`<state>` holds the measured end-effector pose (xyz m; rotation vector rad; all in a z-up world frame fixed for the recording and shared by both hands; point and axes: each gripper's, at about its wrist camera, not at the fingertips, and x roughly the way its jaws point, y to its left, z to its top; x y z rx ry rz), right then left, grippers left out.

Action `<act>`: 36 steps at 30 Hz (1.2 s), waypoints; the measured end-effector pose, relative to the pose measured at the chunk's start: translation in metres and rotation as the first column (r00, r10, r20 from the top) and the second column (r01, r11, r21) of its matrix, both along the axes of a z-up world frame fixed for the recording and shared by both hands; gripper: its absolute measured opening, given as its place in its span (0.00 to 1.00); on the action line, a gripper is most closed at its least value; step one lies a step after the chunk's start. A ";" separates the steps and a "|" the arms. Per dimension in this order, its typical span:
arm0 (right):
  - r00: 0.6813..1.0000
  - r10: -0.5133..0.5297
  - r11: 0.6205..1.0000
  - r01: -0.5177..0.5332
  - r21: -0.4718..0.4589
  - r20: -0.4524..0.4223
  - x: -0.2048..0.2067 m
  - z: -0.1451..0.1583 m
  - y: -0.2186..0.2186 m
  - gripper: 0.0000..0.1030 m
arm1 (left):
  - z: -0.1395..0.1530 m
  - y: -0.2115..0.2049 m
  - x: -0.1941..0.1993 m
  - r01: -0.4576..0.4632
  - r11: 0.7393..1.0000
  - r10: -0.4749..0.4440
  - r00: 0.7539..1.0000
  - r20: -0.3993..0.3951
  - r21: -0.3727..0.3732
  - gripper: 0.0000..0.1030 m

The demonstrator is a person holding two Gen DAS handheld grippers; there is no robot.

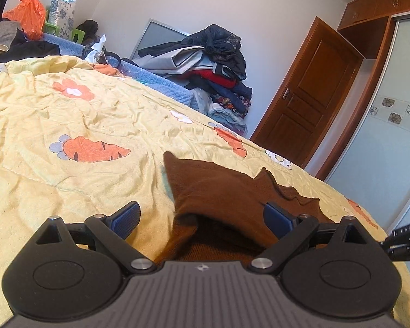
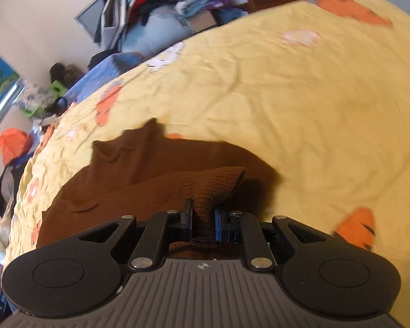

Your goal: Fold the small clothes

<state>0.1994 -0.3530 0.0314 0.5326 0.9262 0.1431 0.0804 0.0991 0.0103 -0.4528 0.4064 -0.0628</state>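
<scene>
Left wrist view: left claw [image 1: 202,218] spread wide, blue pads apart, low over a brown garment [image 1: 227,191] lying on a bed [image 1: 68,104]. Garment's near edge rises between the pads; whether it touches the right-hand pad cannot be told. Bed cover: yellow, wrinkled, printed with orange carrots and white flowers. Part of the other tool shows at the right edge.

Right wrist view: right claw [image 2: 202,224] pressed together on a bunched fold of the garment [image 2: 155,169], knit cloth pinched between its pads. Rest of garment spreads flat on the bed [image 2: 300,95] ahead and to the left, one pointed corner standing up at the far edge. Picture partly blurred.

Surroundings, left wrist view:
- Clothes pile [image 1: 213,63], dark, red and grey items, stacked beyond the bed's far side against the wall.
- Framed panel [image 1: 161,38] leaning on the wall behind the pile.
- Blue quilted cover [image 1: 161,82] along the bed's far edge.
- Orange bag [image 1: 27,16] and dark clothes at far left.
- Wooden door [image 1: 311,93], ajar, at right.
- Wardrobe [image 1: 391,125] with sliding frosted panel, far right.
</scene>
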 end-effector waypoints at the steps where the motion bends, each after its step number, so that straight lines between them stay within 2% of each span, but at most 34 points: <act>1: 1.000 0.001 1.000 -0.001 0.000 0.003 0.000 -0.003 0.000 0.20 | 0.000 0.000 0.000 -0.001 1.000 0.001 1.000 -0.003 0.002 0.95; 7: 0.999 0.012 1.000 -0.012 0.003 0.034 -0.010 0.004 -0.002 0.20 | 0.000 -0.002 0.002 -0.006 1.000 0.006 1.000 -0.016 0.010 0.95; 11: 1.000 -0.002 1.000 0.002 -0.003 0.010 -0.010 -0.004 -0.016 0.20 | 0.000 0.000 0.003 -0.004 1.000 0.004 1.000 -0.026 0.004 0.95; 13: 1.000 -0.001 1.000 0.001 0.000 -0.002 -0.012 -0.011 -0.015 0.20 | 0.002 0.008 0.009 0.044 0.997 -0.046 0.998 -0.033 -0.057 0.95; 15: 1.000 -0.012 1.000 0.011 0.018 0.008 -0.015 -0.012 -0.015 0.22 | 0.004 0.025 0.024 0.065 0.979 -0.081 0.994 -0.074 -0.194 0.95; 16: 1.000 -0.021 0.999 0.021 0.041 0.008 -0.015 -0.012 -0.017 0.25 | 0.004 0.034 0.034 0.061 0.962 -0.089 0.992 -0.094 -0.267 0.95; 18: 0.999 -0.031 0.993 0.029 0.111 0.008 -0.015 -0.014 -0.023 0.38 | 0.001 0.050 0.060 0.063 0.919 -0.135 0.977 -0.162 -0.389 0.95; 19: 0.999 -0.036 0.988 0.033 0.149 0.013 -0.015 -0.015 -0.025 0.45 | -0.001 0.056 0.072 0.051 0.905 -0.144 0.971 -0.191 -0.423 0.95; 20: 0.999 -0.045 0.984 0.043 0.172 0.012 -0.014 -0.016 -0.027 0.46 | -0.003 0.060 0.083 0.049 0.897 -0.155 0.966 -0.208 -0.439 0.95; 22: 0.999 -0.048 0.984 0.045 0.172 0.014 -0.012 -0.016 -0.025 0.46 | -0.006 0.063 0.102 0.052 0.891 -0.177 0.955 -0.239 -0.450 0.95; 24: 1.000 -0.009 0.994 0.006 0.113 0.021 -0.010 -0.015 -0.015 0.26 | -0.009 0.064 0.116 0.048 0.889 -0.185 0.947 -0.261 -0.456 0.94; 25: 1.000 0.013 0.996 -0.014 0.091 0.016 -0.009 -0.015 -0.010 0.17 | -0.008 0.064 0.120 0.048 0.890 -0.184 0.948 -0.261 -0.454 0.94; 29: 0.991 0.015 0.992 -0.032 0.124 0.132 -0.019 0.009 -0.016 0.16 | -0.005 0.056 0.129 0.081 0.912 -0.208 0.937 -0.283 -0.402 0.94; 30: 0.994 0.014 0.995 -0.024 0.097 0.108 -0.015 0.006 -0.019 0.16 | -0.004 0.053 0.130 0.100 0.923 -0.214 0.936 -0.279 -0.371 0.93; 31: 0.999 0.003 0.998 -0.006 0.055 0.053 -0.010 -0.003 -0.022 0.17 | -0.001 0.051 0.130 0.115 0.937 -0.215 0.934 -0.284 -0.330 0.88; 32: 1.000 0.004 1.000 -0.004 0.020 0.016 -0.007 -0.011 -0.023 0.16 | 0.001 0.047 0.132 0.122 0.952 -0.206 0.933 -0.295 -0.281 0.79; 33: 1.000 0.011 1.000 -0.012 0.027 0.024 -0.009 -0.015 -0.023 0.16 | 0.003 0.043 0.134 0.122 0.965 -0.192 0.932 -0.308 -0.232 0.73; 35: 0.999 0.012 0.999 -0.014 0.049 0.035 -0.012 -0.014 -0.021 0.16 | 0.006 0.037 0.137 0.126 0.982 -0.166 0.930 -0.329 -0.142 0.52; 36: 0.999 0.021 0.998 -0.023 0.051 0.034 -0.013 -0.015 -0.019 0.16 | 0.007 0.035 0.138 0.129 0.987 -0.156 0.928 -0.337 -0.099 0.47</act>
